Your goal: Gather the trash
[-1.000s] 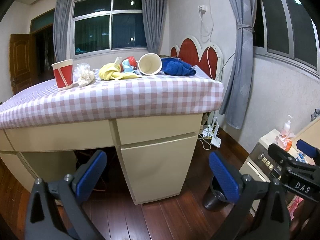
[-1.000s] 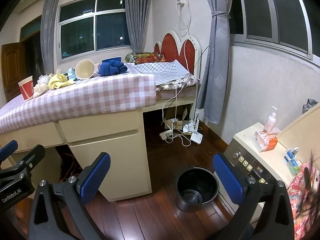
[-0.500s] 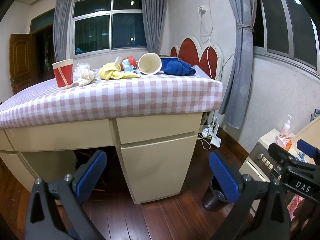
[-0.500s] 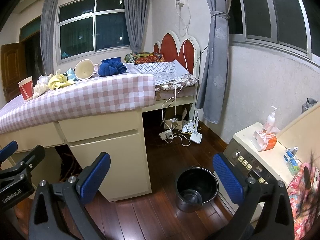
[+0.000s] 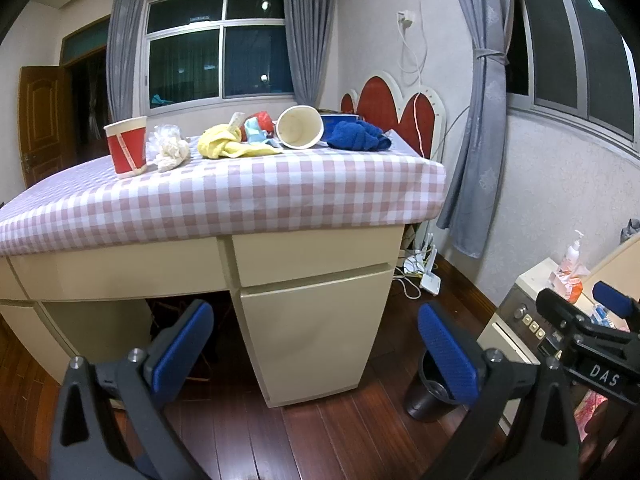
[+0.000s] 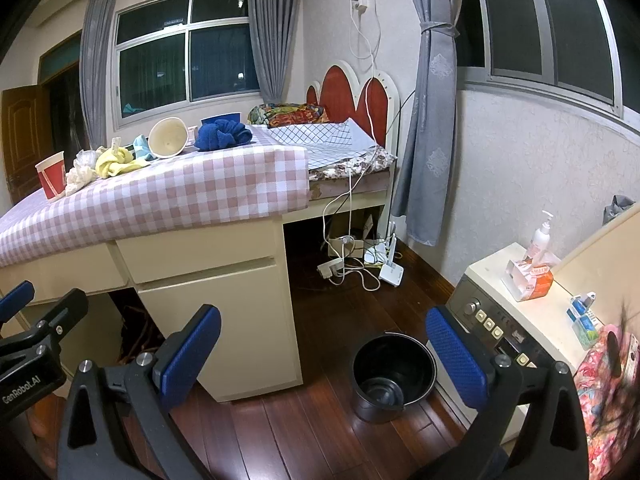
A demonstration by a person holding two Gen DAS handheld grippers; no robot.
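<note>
On the checked tablecloth [image 5: 224,200] lie a red paper cup [image 5: 126,146], a crumpled white plastic wrap [image 5: 170,152], a yellow cloth [image 5: 228,146], a tipped cream cup [image 5: 300,132] and a blue cloth [image 5: 356,136]. The same items show in the right wrist view: red cup [image 6: 52,174], cream cup [image 6: 168,138], blue cloth [image 6: 222,136]. A black bin [image 6: 392,374] stands on the floor beside the desk. My left gripper [image 5: 316,348] and right gripper [image 6: 324,356] are both open and empty, low in front of the desk, far from the trash.
A cream desk [image 5: 308,320] with drawers carries the cloth. A washing machine [image 6: 516,320] with bottles stands at the right. Cables and a power strip [image 6: 348,260] lie on the wooden floor by the bed [image 6: 332,140].
</note>
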